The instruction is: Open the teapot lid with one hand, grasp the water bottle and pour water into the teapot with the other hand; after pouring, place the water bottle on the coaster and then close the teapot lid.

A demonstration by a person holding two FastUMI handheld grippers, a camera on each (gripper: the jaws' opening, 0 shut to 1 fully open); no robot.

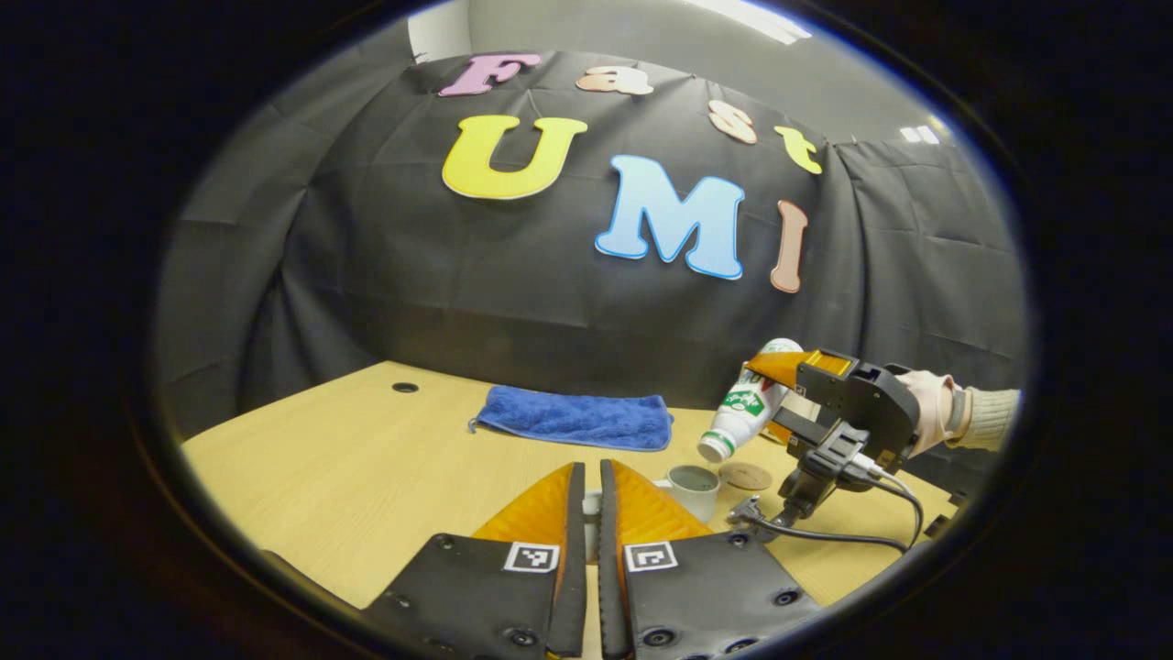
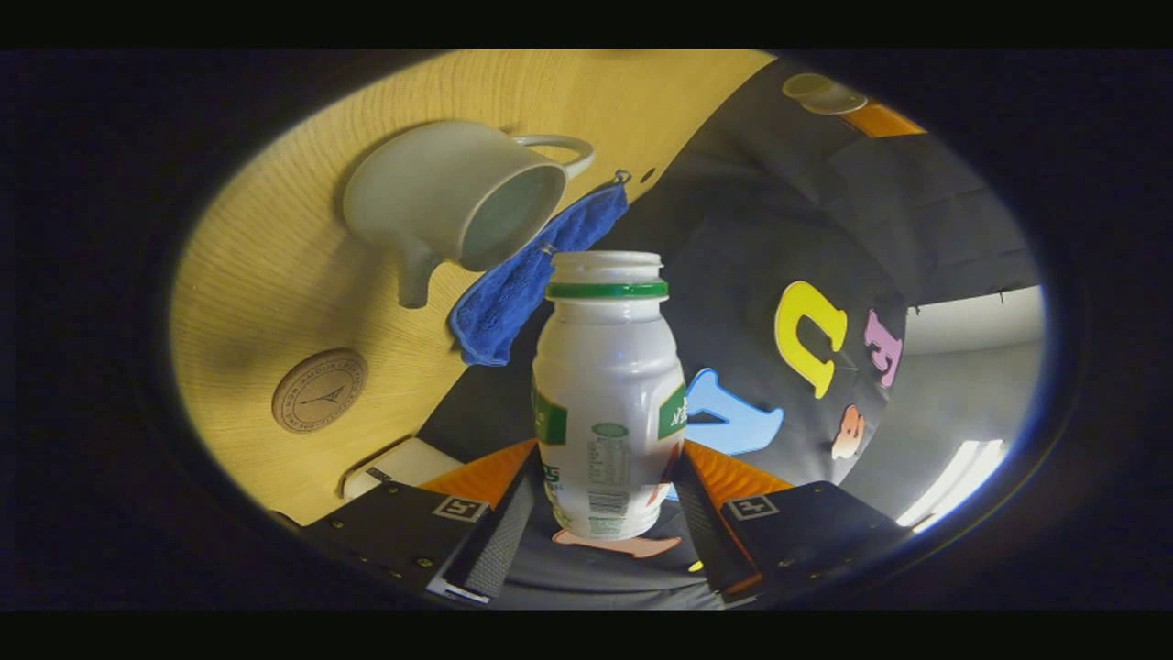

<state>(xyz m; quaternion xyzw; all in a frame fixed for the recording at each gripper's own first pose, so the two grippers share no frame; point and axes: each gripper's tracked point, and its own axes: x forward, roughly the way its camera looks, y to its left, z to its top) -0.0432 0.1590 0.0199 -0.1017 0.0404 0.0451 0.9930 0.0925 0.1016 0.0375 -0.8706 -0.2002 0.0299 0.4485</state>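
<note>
Overhead, the right gripper [image 2: 605, 513] is clamped on the lower body of the white water bottle [image 2: 608, 403], one finger pressing each side; the bottle's cap is off, with a green ring below its open mouth. From the left gripper view the same bottle [image 1: 750, 403] is tilted steeply, mouth down and toward the white teapot [image 1: 693, 488], whose top is open; the mouth hangs just above and beside the pot's rim, apart from it. A hand [image 1: 927, 408] in a pale sleeve holds that gripper [image 1: 829, 403] from the right. The round cork coaster [image 1: 744, 475] lies flat on the wooden table [image 1: 367, 477], just beside the teapot and bare. A folded blue towel [image 1: 573, 419] lies farther back near the black wall. The left gripper [image 1: 586, 495] has its fingers drawn nearly together; something pale shows in the narrow slit between them, but I cannot tell what it is or whether it is gripped. In the right gripper view the teapot [image 2: 440, 202] shows its handle, spout and open interior.
</note>
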